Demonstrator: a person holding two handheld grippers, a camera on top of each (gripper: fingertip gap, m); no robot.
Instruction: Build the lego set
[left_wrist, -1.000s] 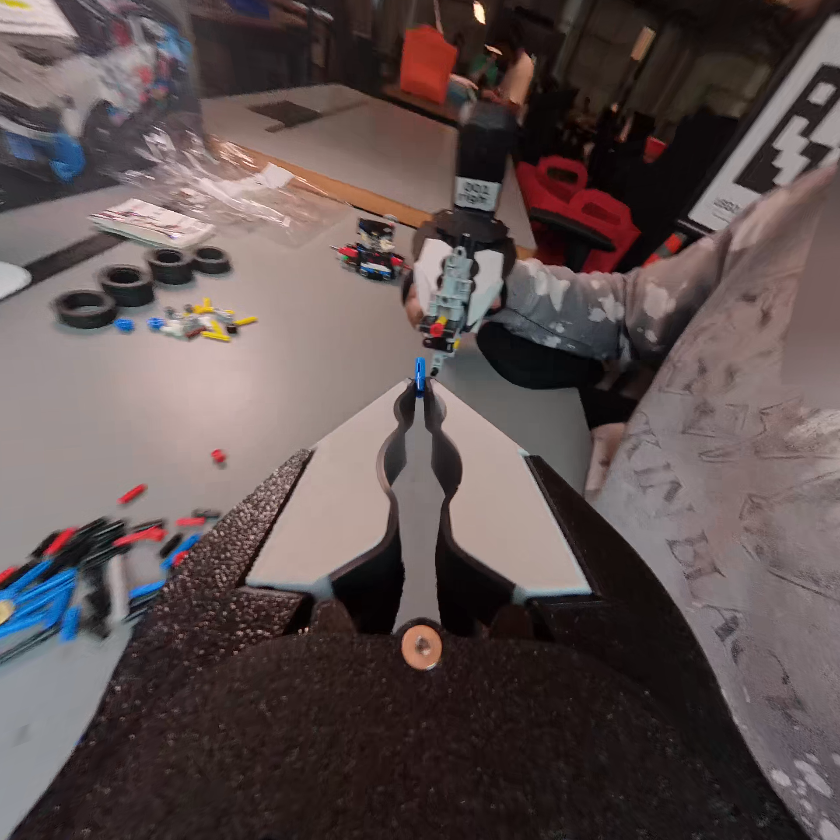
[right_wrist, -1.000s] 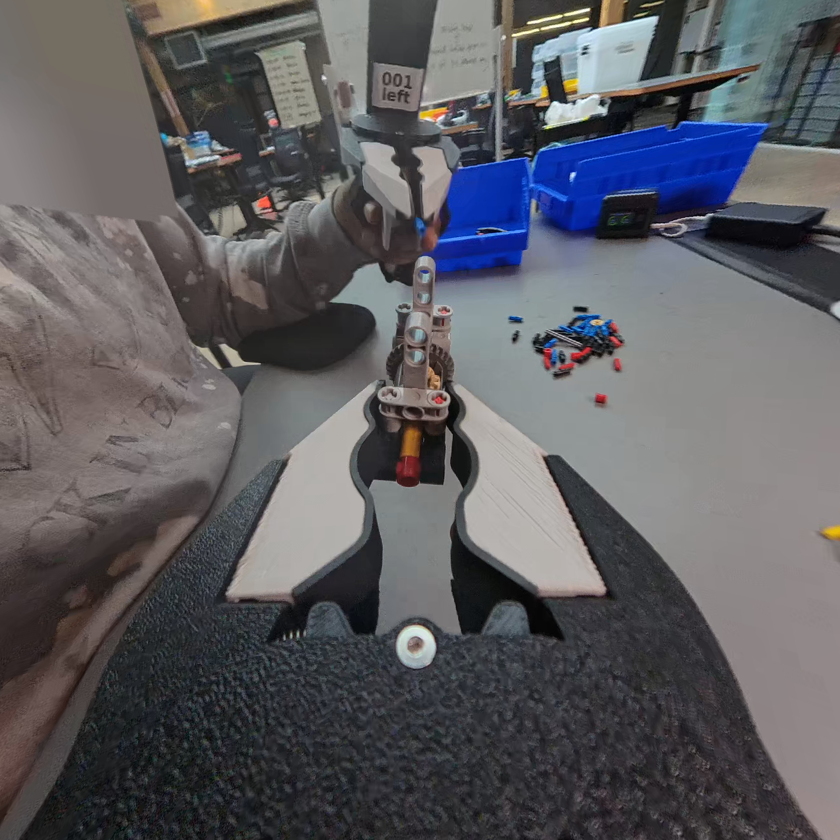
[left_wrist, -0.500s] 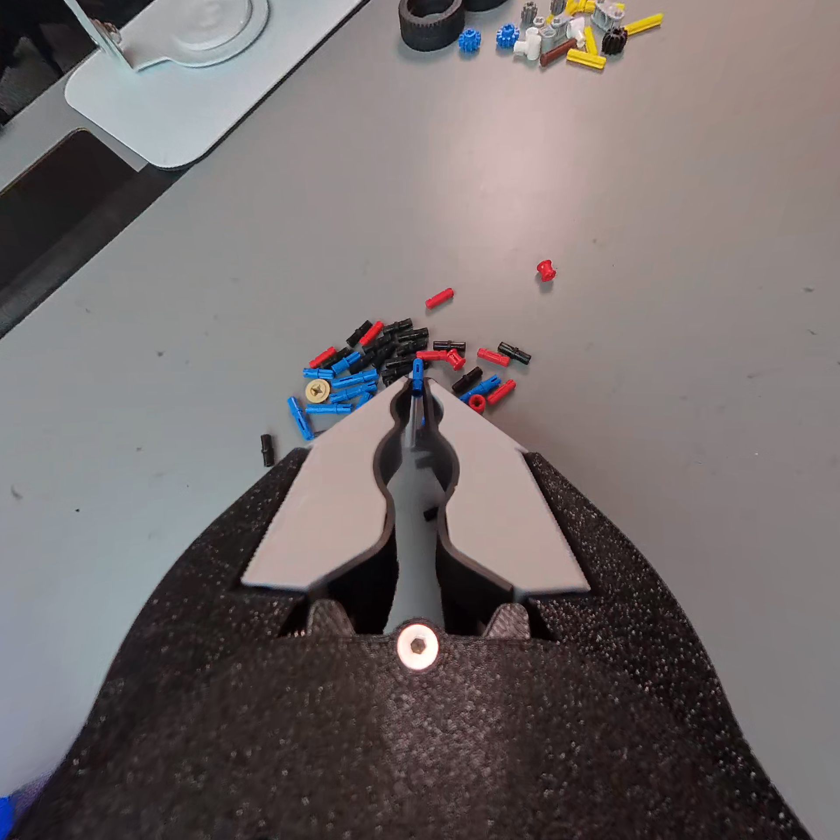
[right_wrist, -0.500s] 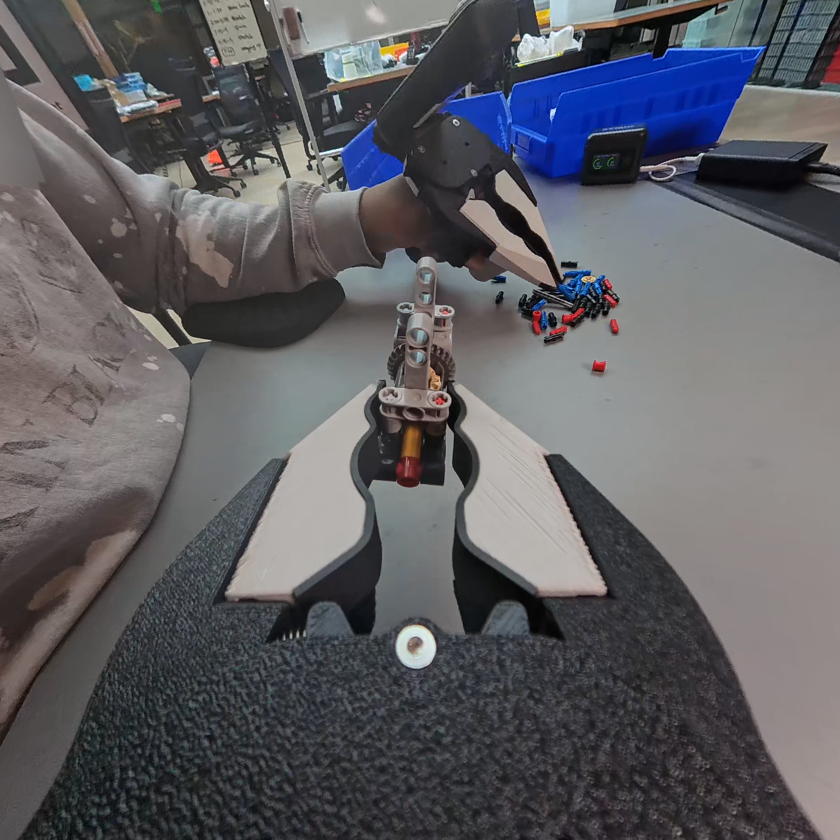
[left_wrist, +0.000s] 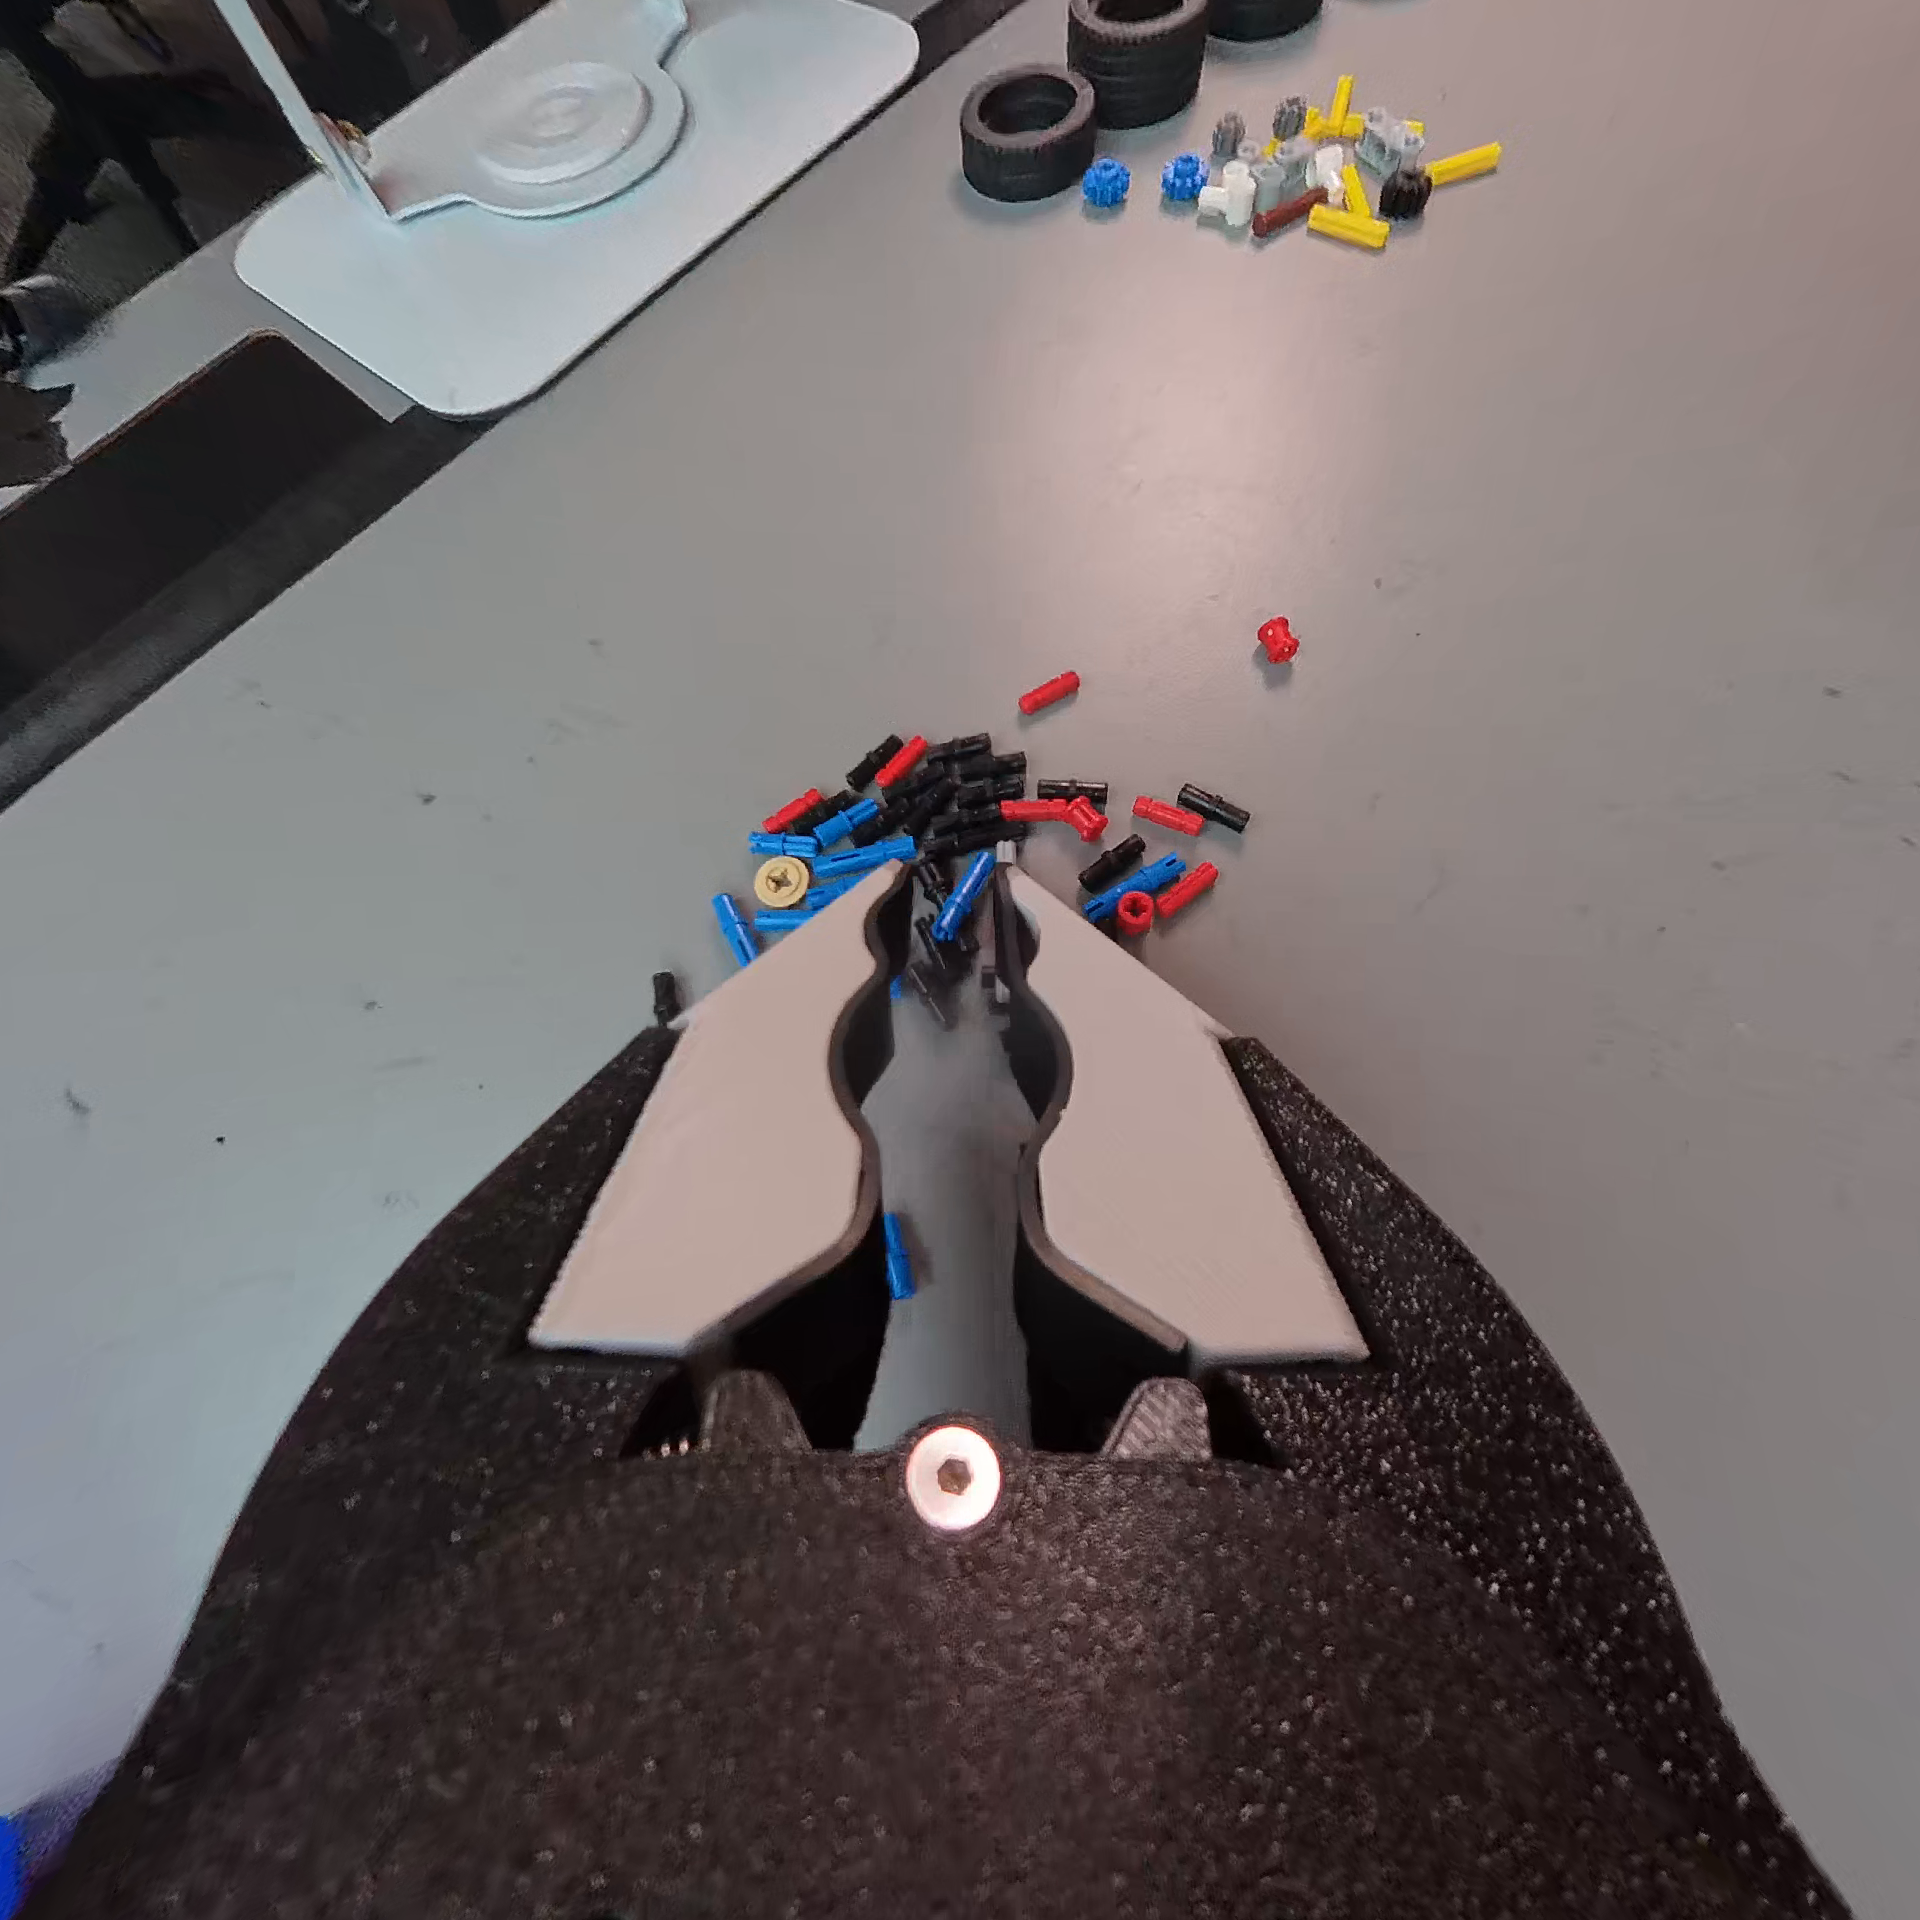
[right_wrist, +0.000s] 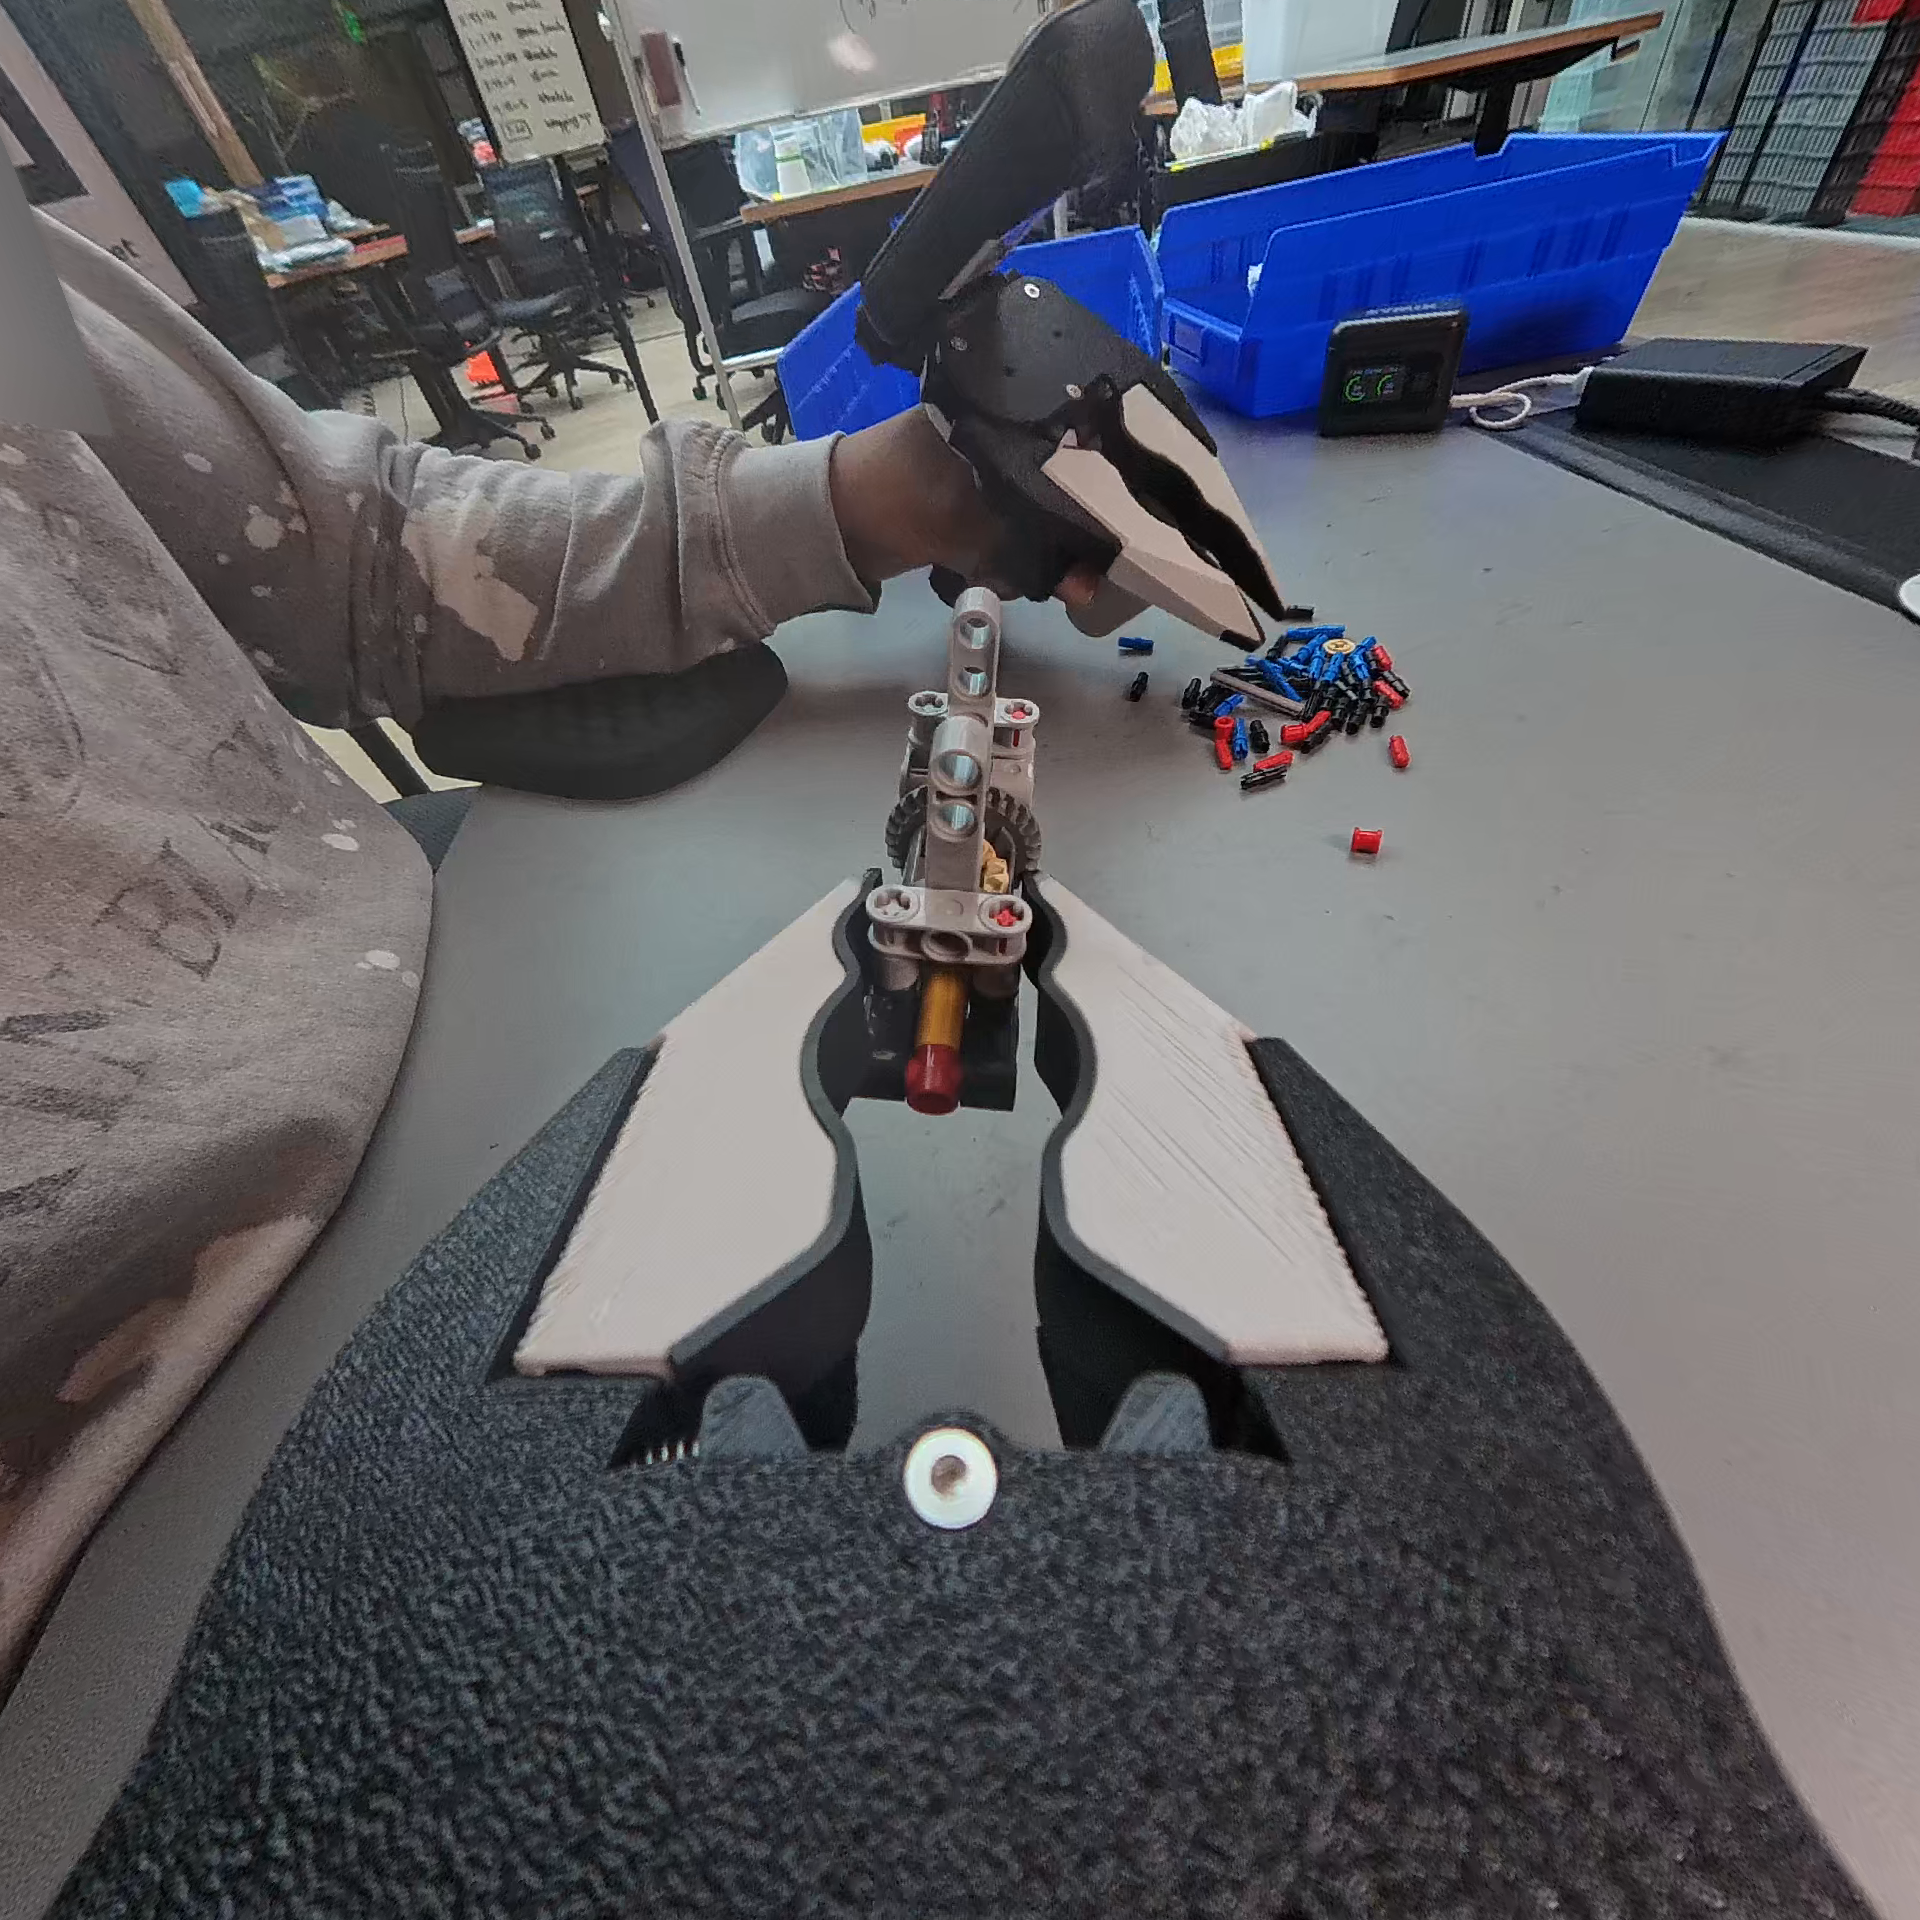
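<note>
Parted now, my left fingers (left_wrist: 951, 883) have dropped the blue pin (left_wrist: 961, 896) at the pin pile (left_wrist: 966, 810); right fingers (right_wrist: 951, 904) grasp the lego assembly (right_wrist: 956, 831), awaiting another pin.

The left wrist view looks steeply down, close over the pile of small pins (left_wrist: 966, 831) at frame centre. The right wrist view faces level across the grey table (right_wrist: 1558, 1039), the same pile (right_wrist: 1309, 691) farther off, upper right.
</note>
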